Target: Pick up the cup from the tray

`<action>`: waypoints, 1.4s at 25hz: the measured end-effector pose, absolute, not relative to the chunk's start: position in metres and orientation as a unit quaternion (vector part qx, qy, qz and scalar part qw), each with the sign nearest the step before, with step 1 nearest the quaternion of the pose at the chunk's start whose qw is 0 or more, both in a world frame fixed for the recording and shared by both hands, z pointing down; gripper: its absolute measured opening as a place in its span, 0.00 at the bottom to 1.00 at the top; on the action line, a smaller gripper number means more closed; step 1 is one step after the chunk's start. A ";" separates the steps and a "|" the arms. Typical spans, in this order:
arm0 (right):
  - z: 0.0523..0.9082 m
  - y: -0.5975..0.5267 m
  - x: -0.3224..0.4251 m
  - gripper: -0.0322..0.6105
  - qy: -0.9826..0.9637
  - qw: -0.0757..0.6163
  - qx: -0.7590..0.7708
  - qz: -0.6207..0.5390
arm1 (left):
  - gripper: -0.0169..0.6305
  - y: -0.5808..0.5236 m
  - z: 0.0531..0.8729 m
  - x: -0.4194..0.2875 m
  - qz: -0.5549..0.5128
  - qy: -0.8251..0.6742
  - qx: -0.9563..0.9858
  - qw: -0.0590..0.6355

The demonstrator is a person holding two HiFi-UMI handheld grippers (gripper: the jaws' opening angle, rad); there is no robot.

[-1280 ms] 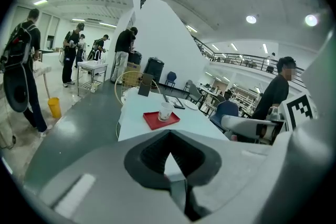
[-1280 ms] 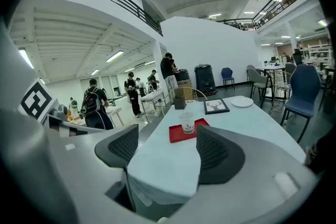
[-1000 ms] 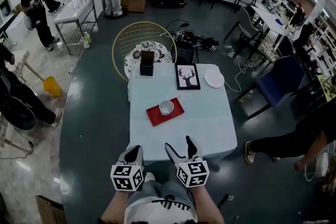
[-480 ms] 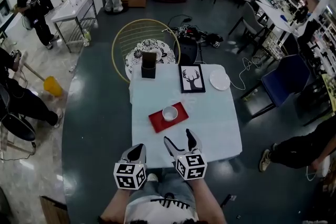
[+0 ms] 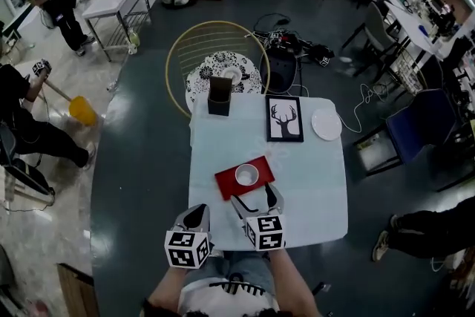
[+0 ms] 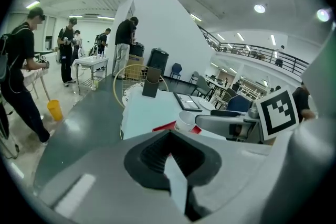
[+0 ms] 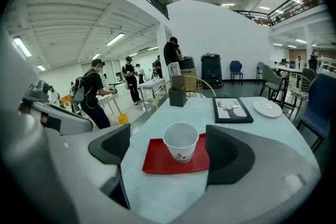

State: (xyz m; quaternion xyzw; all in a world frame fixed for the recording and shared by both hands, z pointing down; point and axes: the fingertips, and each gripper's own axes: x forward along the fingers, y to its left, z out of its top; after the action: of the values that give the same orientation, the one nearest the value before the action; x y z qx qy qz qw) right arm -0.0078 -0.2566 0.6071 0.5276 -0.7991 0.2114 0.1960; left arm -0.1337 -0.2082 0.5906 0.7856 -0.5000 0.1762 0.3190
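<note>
A white paper cup (image 5: 246, 174) stands upright on a red tray (image 5: 226, 185) in the middle of the pale table (image 5: 312, 189). My right gripper (image 5: 254, 197) is open just short of the tray's near edge, apart from the cup. In the right gripper view the cup (image 7: 181, 141) sits on the tray (image 7: 157, 161) ahead of the open right gripper (image 7: 169, 155), centred between the jaws. My left gripper (image 5: 196, 216) is shut on nothing at the table's near left edge. The left gripper view shows the left gripper (image 6: 169, 150) shut, with the cup (image 6: 185, 122) beyond it.
A framed deer picture (image 5: 284, 118), a white plate (image 5: 326, 124) and a dark box (image 5: 219, 96) stand at the table's far side. A wire chair (image 5: 215, 59) is behind the table, a blue chair (image 5: 419, 130) to its right. People stand at the far left.
Both grippers and my view have moved forward toward the table. The right gripper's tips have come from the table's near edge up close to the red tray.
</note>
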 end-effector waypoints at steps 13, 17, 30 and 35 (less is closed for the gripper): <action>0.678 -0.304 -0.010 0.83 -0.794 0.274 0.478 0.256 | 0.03 -0.240 0.619 -0.116 0.217 -0.508 0.761 0.341; 0.685 -0.307 -0.015 0.80 -0.791 0.287 0.473 0.262 | 0.03 -0.245 0.623 -0.111 0.227 -0.504 0.759 0.343; 0.661 -0.307 0.027 0.65 -0.765 0.283 0.520 0.254 | 0.03 -0.252 0.628 -0.094 0.252 -0.477 0.773 0.335; 0.648 -0.311 0.084 0.65 -0.735 0.277 0.573 0.233 | 0.03 -0.258 0.627 -0.066 0.253 -0.446 0.793 0.328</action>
State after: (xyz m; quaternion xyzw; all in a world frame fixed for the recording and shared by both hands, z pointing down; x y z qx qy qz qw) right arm 0.0838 -0.3115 0.6483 0.5733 -0.7351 0.2327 0.2771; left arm -0.0657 -0.2584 0.6274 0.7933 -0.4464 0.2532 0.3276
